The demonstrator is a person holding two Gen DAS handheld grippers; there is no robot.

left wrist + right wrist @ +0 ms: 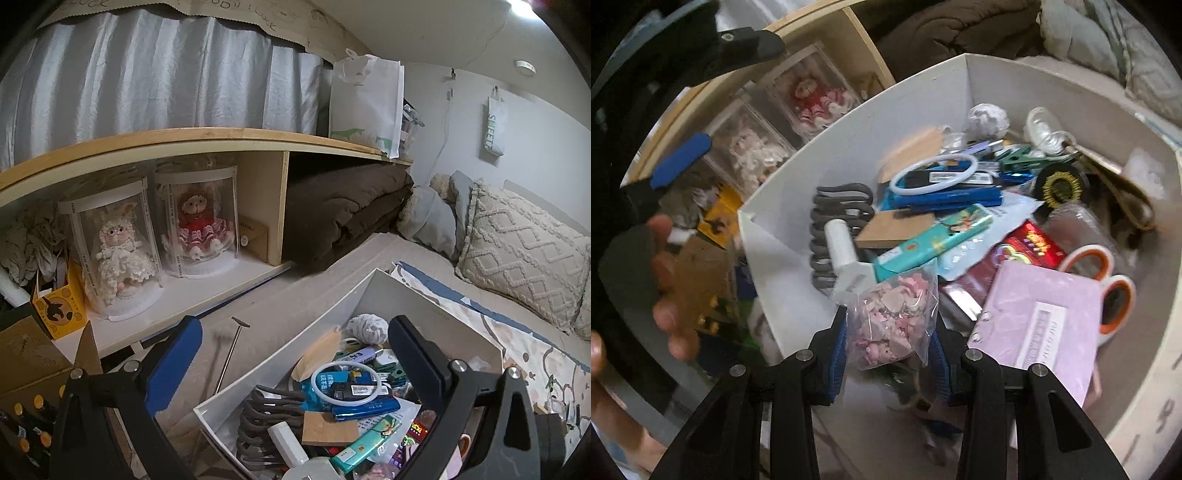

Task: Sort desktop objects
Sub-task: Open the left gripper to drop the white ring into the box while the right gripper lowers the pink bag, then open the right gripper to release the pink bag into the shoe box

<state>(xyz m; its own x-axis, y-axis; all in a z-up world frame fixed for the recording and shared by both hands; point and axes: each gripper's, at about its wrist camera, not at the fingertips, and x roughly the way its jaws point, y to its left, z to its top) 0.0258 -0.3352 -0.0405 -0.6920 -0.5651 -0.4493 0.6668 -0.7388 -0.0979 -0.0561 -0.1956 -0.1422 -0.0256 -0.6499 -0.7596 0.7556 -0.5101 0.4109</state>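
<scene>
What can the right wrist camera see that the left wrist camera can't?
Only the right wrist view shows the right gripper pinching a clear bag of pink bits, plus orange scissors and a purple notebook. Only the left wrist view shows the pillow and white paper bag. Both show the white box, the white ring and the two dolls.

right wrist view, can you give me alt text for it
The right gripper holds a clear bag of pink pieces between its fingers above a white bin crammed with desk clutter, including orange-handled scissors and a lilac notebook.
</scene>
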